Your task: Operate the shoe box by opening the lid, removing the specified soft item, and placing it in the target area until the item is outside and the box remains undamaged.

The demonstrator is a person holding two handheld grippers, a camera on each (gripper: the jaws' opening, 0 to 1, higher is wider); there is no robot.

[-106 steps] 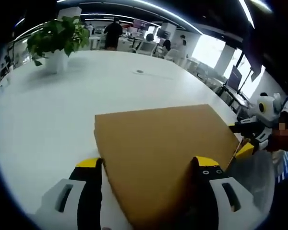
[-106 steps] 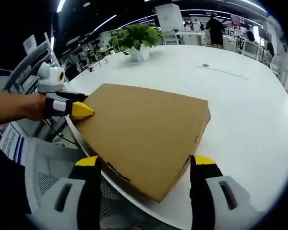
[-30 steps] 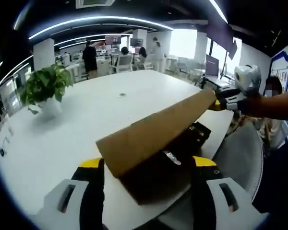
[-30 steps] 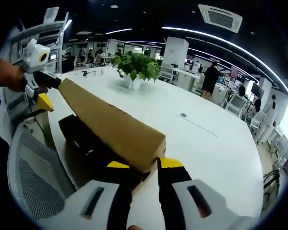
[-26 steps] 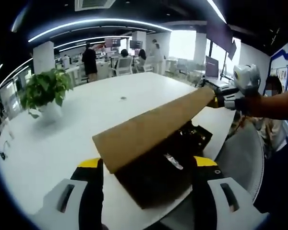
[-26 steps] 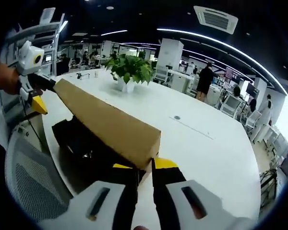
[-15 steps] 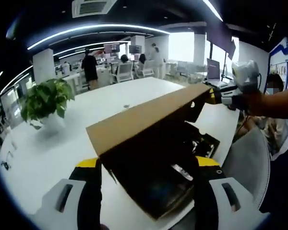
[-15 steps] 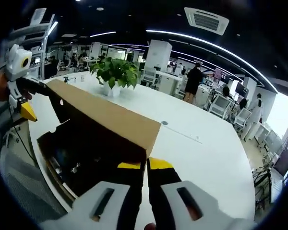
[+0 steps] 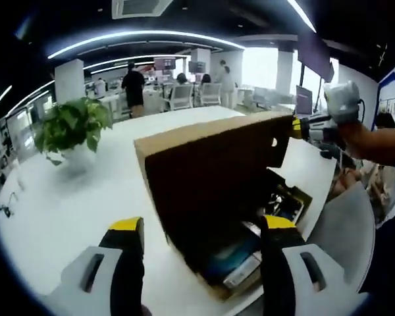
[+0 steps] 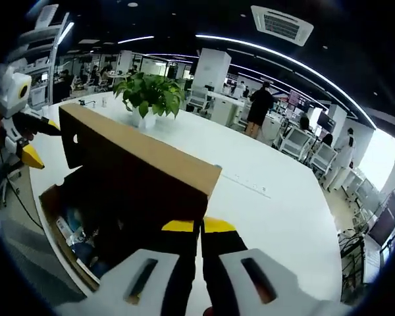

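Note:
The brown cardboard shoe box (image 9: 240, 280) sits at the white table's edge with its lid (image 9: 210, 178) swung up nearly upright, dark underside towards me. Inside the box lie several items (image 9: 240, 257), blue and white among them; which one is soft I cannot tell. In the left gripper view my left gripper (image 9: 199, 227) stands open, jaws wide apart on either side of the lid's near end. My right gripper (image 10: 201, 227) is shut on the lid's (image 10: 145, 164) corner edge; it also appears as the right gripper (image 9: 295, 128) at the lid's far corner. The left gripper (image 10: 46, 145) sits by the opposite corner.
A potted green plant (image 9: 69, 131) stands farther back on the white table (image 9: 66, 210). A grey mesh chair (image 9: 342, 230) is beside the box at the table's edge. People and desks fill the office behind.
The lid has risen from a shallow tilt to nearly upright, exposing the items inside the box. The right gripper stays shut on its corner; both views moved with the hands.

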